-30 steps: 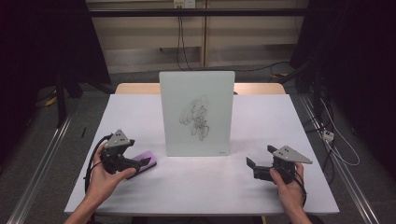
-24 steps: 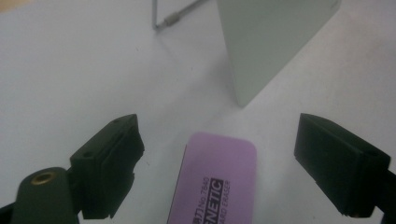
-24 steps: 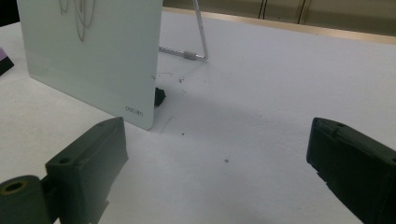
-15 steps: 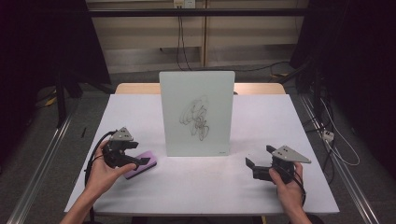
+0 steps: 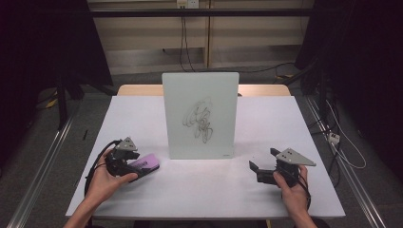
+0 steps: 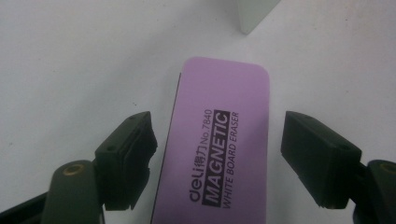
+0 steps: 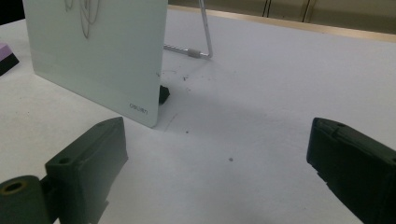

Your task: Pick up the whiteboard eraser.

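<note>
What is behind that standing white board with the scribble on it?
Behind the white board, a metal wire stand props it on the table. A small black foot peeks out at its corner; the board hides the rest.

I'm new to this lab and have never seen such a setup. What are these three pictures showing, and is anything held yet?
A person at a white table holds a two-jaw tool in each hand. One picture looks down from above; the other two come from cameras riding on each tool. The left gripper has just been closing its jaws around a purple whiteboard eraser lying flat, but the pads do not press on it yet. The right gripper hangs open with nothing between its jaws. A small whiteboard with scribbles stands upright in the middle.
</note>
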Demonstrator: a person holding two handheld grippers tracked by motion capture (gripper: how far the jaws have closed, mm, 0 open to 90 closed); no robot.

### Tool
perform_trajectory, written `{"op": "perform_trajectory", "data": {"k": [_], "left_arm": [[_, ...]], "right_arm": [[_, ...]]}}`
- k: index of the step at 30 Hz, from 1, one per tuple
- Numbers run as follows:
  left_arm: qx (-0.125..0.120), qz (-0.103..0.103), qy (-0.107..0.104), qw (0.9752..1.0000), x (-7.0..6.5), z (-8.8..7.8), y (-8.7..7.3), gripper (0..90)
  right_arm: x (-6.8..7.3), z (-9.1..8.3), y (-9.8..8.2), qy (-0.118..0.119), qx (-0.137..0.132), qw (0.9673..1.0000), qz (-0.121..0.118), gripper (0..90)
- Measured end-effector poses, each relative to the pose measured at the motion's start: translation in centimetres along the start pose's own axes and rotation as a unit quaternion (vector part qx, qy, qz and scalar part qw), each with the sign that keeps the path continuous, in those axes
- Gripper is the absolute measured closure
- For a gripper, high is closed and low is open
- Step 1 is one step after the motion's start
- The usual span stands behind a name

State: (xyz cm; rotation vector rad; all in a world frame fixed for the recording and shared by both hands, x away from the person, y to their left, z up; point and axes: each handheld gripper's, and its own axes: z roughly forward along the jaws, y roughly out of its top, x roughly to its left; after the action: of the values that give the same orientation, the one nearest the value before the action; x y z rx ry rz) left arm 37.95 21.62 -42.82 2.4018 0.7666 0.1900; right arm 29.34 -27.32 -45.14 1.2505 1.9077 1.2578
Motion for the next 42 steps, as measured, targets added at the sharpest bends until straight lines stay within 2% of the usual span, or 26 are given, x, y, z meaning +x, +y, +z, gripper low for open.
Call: {"op": "perform_trajectory", "data": {"k": [4,10,33,36,37,39,40,42], "left_arm": [[0.008,0.009,-0.009,0.9999,0.0,0.4,0.0,31.7],[0.014,0.015,-0.005,0.9998,0.0,0.4,-0.1,38.0],[0.029,0.027,0.016,0.9991,-0.6,0.6,0.0,40.1],[0.023,0.021,0.019,0.9993,-0.5,0.5,0.0,40.2],[0.019,0.02,0.027,0.9993,-0.6,0.4,0.0,40.2],[0.009,0.017,0.016,0.9997,-0.4,0.1,0.0,40.3],[-0.002,0.012,0.024,0.9996,-0.4,0.0,-0.1,40.4],[-0.015,0.007,0.023,0.9996,-0.3,-0.3,-0.1,40.5]], "right_arm": [[0.0,0.0,0.0,0.003,0.002,1.0,0.0,5.3],[0.0,0.0,0.0,0.004,0.002,1.0,0.0,5.3],[0.0,0.1,-0.1,0.005,0.008,1.0,0.002,5.3],[0.0,0.2,-0.1,0.005,0.008,1.0,0.001,5.3],[0.1,0.2,-0.1,0.005,0.009,0.9999,0.002,5.3],[0.1,0.2,-0.1,0.004,0.01,0.9999,0.002,5.3],[0.1,0.2,-0.1,0.005,0.01,0.9999,0.002,5.4],[0.1,0.2,0.0,0.004,0.009,0.9999,0.003,5.4]]}}
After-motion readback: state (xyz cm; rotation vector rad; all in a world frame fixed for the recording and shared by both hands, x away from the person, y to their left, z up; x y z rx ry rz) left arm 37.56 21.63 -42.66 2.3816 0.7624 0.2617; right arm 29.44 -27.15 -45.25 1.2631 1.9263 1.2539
